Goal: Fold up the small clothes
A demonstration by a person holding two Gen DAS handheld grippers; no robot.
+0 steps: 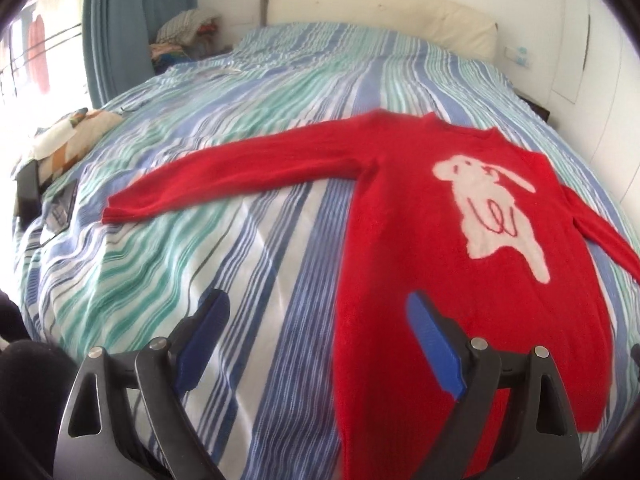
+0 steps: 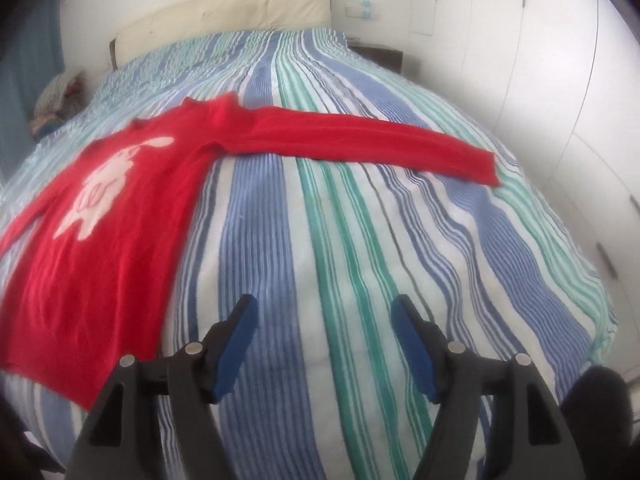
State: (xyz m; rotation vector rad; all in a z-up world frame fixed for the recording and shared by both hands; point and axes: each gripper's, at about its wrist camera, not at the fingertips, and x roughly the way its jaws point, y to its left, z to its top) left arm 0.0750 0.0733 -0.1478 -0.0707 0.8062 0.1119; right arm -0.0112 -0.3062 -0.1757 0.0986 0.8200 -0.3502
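**Red sweater spread flat, both grippers empty above the bed**

Left wrist view: the red sweater (image 1: pixel 460 240) lies face up on the striped bed (image 1: pixel 240 240), its white animal motif showing, one sleeve (image 1: pixel 224 176) stretched out sideways and the other trailing off at the picture's right edge. The left gripper (image 1: pixel 316 320) hovers over the sweater's lower edge. Its blue-padded fingers (image 1: pixel 434 344) stand wide apart with nothing between them; one hangs over the red cloth, the other over bare bedding. A good first fold probably starts with a sleeve: pinch it near the cuff, lift just clear, and lay it across the body without dragging the torso.

Right wrist view: the right gripper (image 2: pixel 324 328) hangs over striped bedding beside the sweater, fingers (image 2: pixel 240 344) moderately parted and gripping nothing. The other sleeve (image 2: pixel 380 144) reaches out flat ahead, well apart from them.
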